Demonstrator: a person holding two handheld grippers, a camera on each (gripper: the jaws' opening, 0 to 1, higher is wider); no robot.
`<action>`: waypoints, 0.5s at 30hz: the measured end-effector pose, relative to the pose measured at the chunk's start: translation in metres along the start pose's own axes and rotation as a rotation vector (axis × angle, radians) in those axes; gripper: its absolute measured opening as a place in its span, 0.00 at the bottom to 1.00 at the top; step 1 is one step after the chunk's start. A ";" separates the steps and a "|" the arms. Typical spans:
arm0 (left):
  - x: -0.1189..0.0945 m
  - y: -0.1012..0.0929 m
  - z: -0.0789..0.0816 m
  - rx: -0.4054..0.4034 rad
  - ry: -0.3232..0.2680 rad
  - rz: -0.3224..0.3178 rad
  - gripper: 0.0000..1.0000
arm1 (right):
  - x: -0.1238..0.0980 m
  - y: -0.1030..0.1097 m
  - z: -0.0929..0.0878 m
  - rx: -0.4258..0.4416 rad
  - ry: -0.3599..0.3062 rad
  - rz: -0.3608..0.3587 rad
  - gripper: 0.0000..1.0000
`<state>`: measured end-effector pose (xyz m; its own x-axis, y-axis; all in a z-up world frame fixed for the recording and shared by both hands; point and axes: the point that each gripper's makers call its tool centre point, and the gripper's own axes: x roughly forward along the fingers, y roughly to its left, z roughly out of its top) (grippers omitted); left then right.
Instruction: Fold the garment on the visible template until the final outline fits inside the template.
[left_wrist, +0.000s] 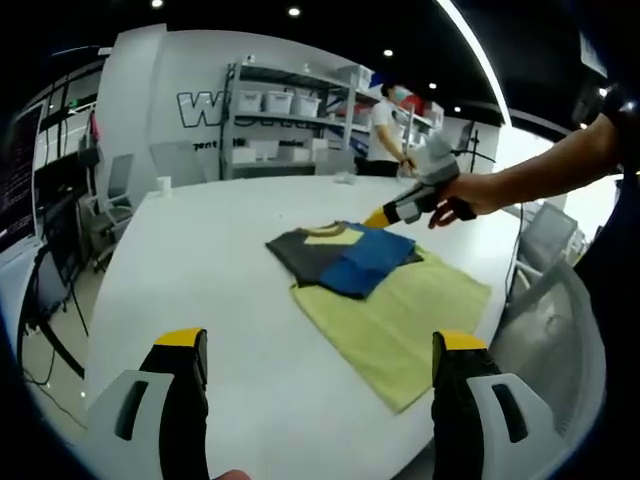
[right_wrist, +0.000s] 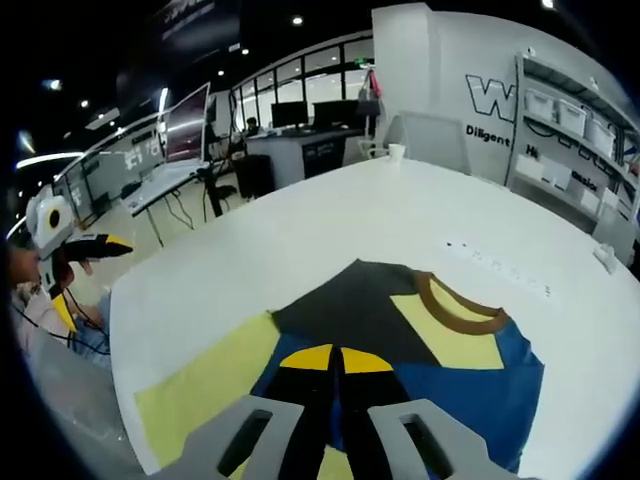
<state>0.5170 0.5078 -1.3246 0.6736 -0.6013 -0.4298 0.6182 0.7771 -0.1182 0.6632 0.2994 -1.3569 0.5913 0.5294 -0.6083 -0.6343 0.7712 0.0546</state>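
White table (left_wrist: 200, 270) fills the middle of a big office with shelves behind; the right gripper (right_wrist: 336, 362) has its yellow-tipped jaws pressed together, low over the folded garment (right_wrist: 420, 370), and I cannot tell if cloth is pinched; the left gripper (left_wrist: 318, 345) has its jaws wide apart, holding nothing, well back from the garment; the garment lies on the yellow template (left_wrist: 400, 320), which sticks out on one side.

Left gripper view: set back at the near edge of the white table (left_wrist: 200, 270), facing across it toward the shelving wall. Right gripper view: close above the garment (right_wrist: 400, 340), facing the table's opposite edge and the desks. Both share the garment and yellow template (left_wrist: 400, 320).
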 end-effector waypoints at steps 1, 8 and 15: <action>0.000 0.000 0.000 0.000 0.000 -0.001 0.91 | -0.002 0.000 -0.002 0.002 0.001 -0.001 0.00; 0.001 -0.003 -0.005 -0.004 0.005 -0.008 0.90 | -0.002 0.008 -0.007 0.011 0.002 0.021 0.12; 0.001 -0.004 -0.006 -0.011 0.005 -0.010 0.90 | 0.001 0.013 -0.011 -0.029 0.014 0.024 0.19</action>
<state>0.5127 0.5057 -1.3299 0.6657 -0.6079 -0.4327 0.6200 0.7733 -0.1326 0.6502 0.3064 -1.3657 0.5689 0.5425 -0.6181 -0.6624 0.7477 0.0466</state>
